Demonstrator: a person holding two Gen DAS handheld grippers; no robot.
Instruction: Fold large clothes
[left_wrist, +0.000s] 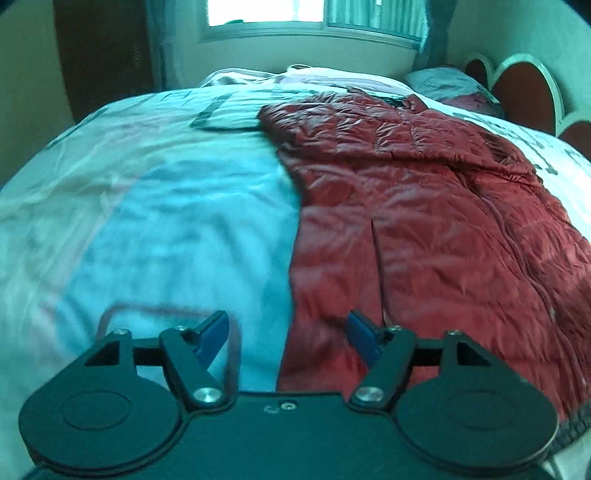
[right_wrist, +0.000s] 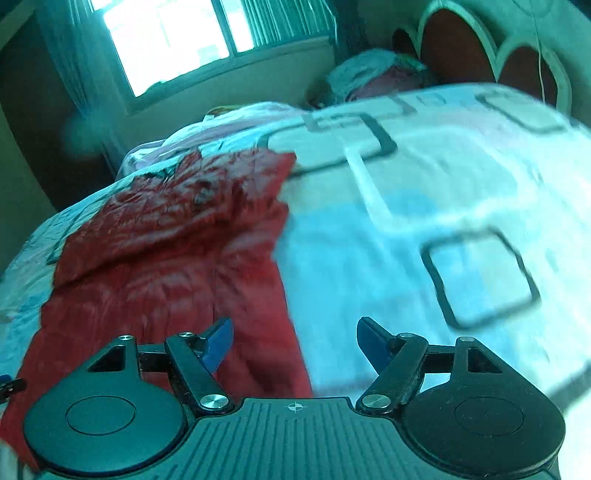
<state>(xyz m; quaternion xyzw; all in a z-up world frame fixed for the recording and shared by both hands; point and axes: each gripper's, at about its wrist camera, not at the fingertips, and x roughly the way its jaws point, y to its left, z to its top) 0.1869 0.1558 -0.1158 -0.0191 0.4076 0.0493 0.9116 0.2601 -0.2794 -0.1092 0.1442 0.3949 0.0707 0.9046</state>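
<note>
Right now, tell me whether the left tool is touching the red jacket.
Apart. The left wrist view shows the left tool with its jaws open and empty, its blue fingers hanging above the red jacket spread on the bed.

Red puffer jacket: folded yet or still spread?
Partly folded, it seems. The red puffer jacket lies flat on the bedspread, narrow, no sleeve sticking out; a sleeve seems laid over the front. Both grippers empty.

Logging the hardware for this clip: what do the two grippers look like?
Both the left gripper and the right gripper are black, with round side discs, silver pivot screws and blue fingers. The right body is ribbed and bears a small crosshair mark.
</note>
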